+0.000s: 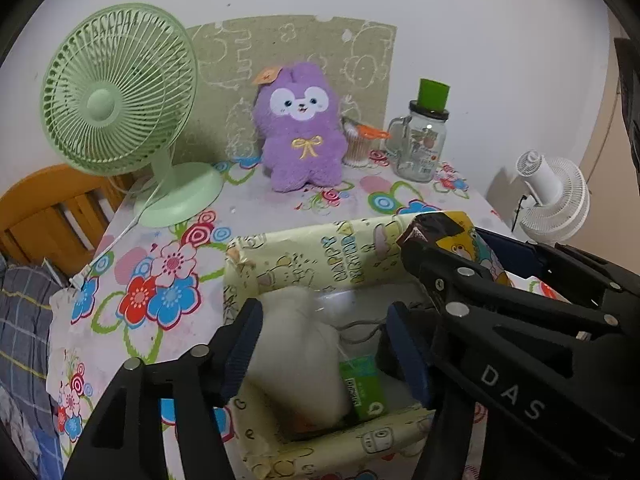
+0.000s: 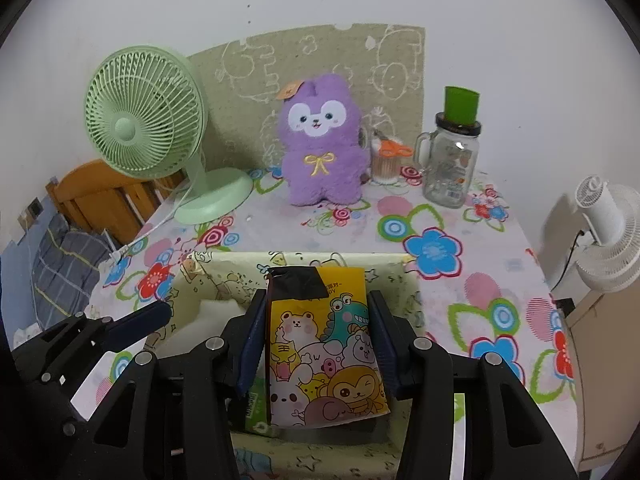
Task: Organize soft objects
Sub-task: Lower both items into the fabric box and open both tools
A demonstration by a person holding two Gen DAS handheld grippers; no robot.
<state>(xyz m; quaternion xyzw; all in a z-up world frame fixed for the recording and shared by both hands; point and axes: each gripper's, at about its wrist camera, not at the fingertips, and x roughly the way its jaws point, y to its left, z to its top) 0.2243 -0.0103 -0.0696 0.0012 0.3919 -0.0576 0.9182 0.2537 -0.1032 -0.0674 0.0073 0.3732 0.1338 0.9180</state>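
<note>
My right gripper (image 2: 318, 334) is shut on a yellow cartoon-print tissue pack (image 2: 324, 348) and holds it over the pale yellow paper-covered box (image 2: 224, 280). The pack also shows in the left wrist view (image 1: 452, 236), above the box (image 1: 304, 256). My left gripper (image 1: 324, 344) is open over the box, its fingers either side of a white soft object (image 1: 292, 344) that lies inside beside a green pack (image 1: 362, 390). A purple plush bunny (image 2: 322, 152) sits upright at the back of the table.
A green desk fan (image 2: 148, 120) stands at the back left, its cord trailing off the table edge. A glass mug jar (image 2: 450, 160) with a green cup on it and a cotton-swab holder (image 2: 386, 162) stand at the back right. A white fan (image 2: 604, 232) is off the right edge.
</note>
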